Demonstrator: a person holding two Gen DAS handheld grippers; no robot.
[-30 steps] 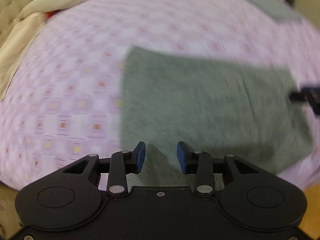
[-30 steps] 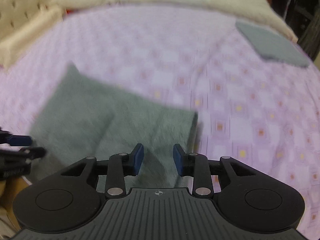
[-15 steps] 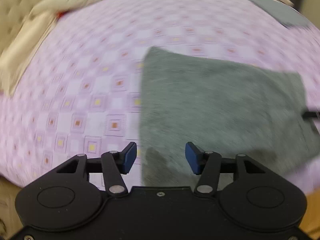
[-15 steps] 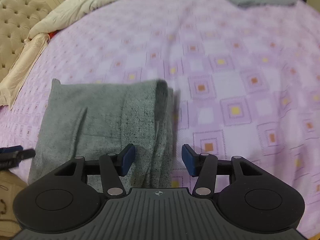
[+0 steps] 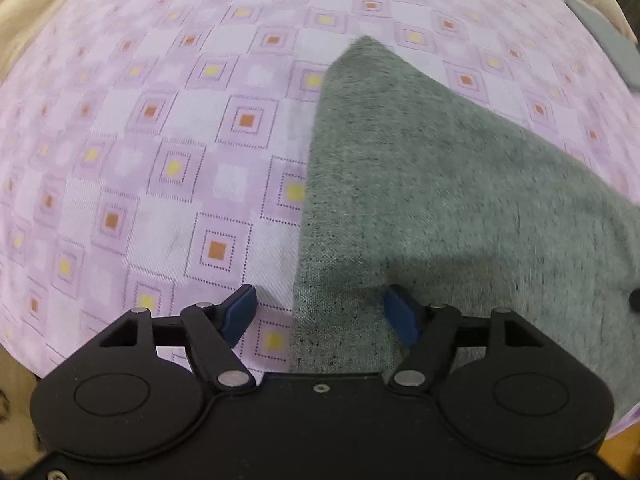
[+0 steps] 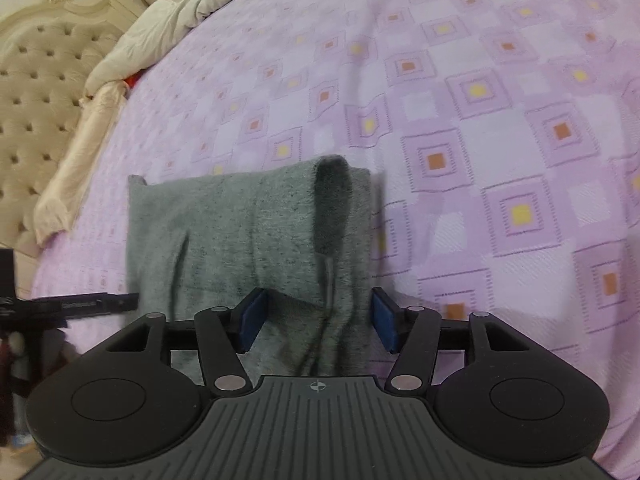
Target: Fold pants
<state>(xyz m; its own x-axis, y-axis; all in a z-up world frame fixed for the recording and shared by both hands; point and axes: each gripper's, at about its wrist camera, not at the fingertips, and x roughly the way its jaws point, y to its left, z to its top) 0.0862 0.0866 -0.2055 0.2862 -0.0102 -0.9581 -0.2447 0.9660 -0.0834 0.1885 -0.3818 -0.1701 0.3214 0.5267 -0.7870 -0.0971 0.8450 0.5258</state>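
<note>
Folded grey knit pants [image 5: 460, 208] lay by the lilac checked bedspread's [image 5: 160, 140] near edge. Left gripper [image 5: 320, 316] and right gripper [image 6: 316, 320] had just spread wide, straddling its ends, gripping nothing.

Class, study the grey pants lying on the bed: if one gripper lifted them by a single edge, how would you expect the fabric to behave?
The grey pants would probably droop, not hold shape: their layers already sag and bunch at one open end. They look like a soft knit, so likely light. Pushed, they would likely wrinkle or drag on the textured purple bedspread rather than slide.
</note>
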